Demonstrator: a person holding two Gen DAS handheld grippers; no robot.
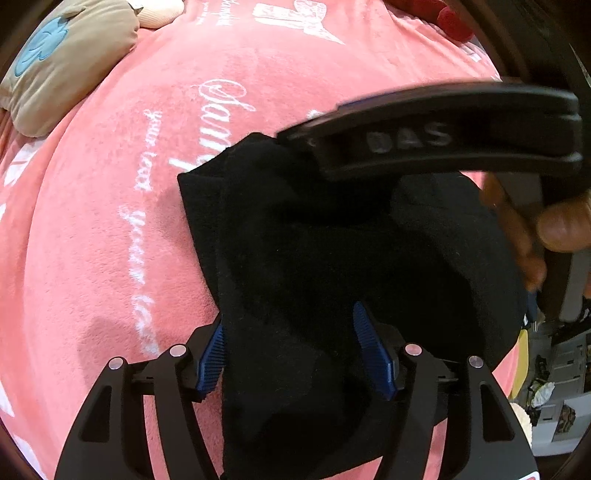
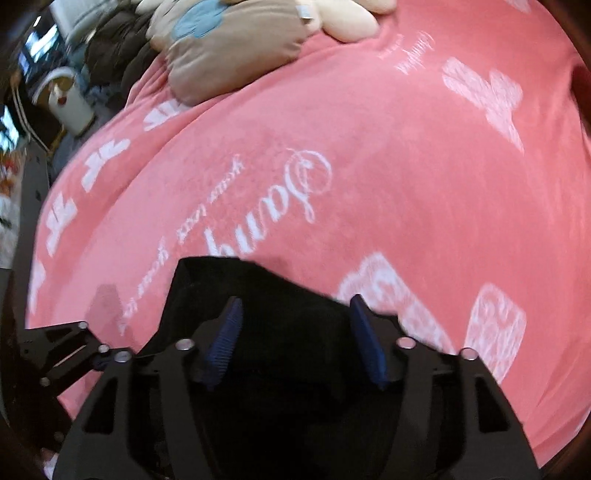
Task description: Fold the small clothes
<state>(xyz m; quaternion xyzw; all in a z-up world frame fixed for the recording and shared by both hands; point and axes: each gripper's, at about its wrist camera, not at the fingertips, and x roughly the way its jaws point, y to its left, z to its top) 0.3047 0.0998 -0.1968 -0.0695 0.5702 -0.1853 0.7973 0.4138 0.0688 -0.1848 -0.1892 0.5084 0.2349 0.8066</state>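
A small black garment (image 1: 332,258) lies bunched on a pink blanket (image 1: 110,221). My left gripper (image 1: 295,347) is open, its blue pads (image 1: 373,354) on either side of a fold of the garment's near edge. The right gripper's black body (image 1: 443,136) crosses the upper right of the left wrist view, over the garment's far part. In the right wrist view, my right gripper (image 2: 295,339) is open above the black garment (image 2: 288,317), which lies between and below its blue pads (image 2: 223,343).
A tan cushion with a blue patch (image 1: 62,62) and a cream soft toy (image 2: 347,18) lie at the blanket's far side. The left gripper's black body (image 2: 66,350) shows at lower left in the right wrist view. Room clutter (image 2: 55,92) lies beyond the bed edge.
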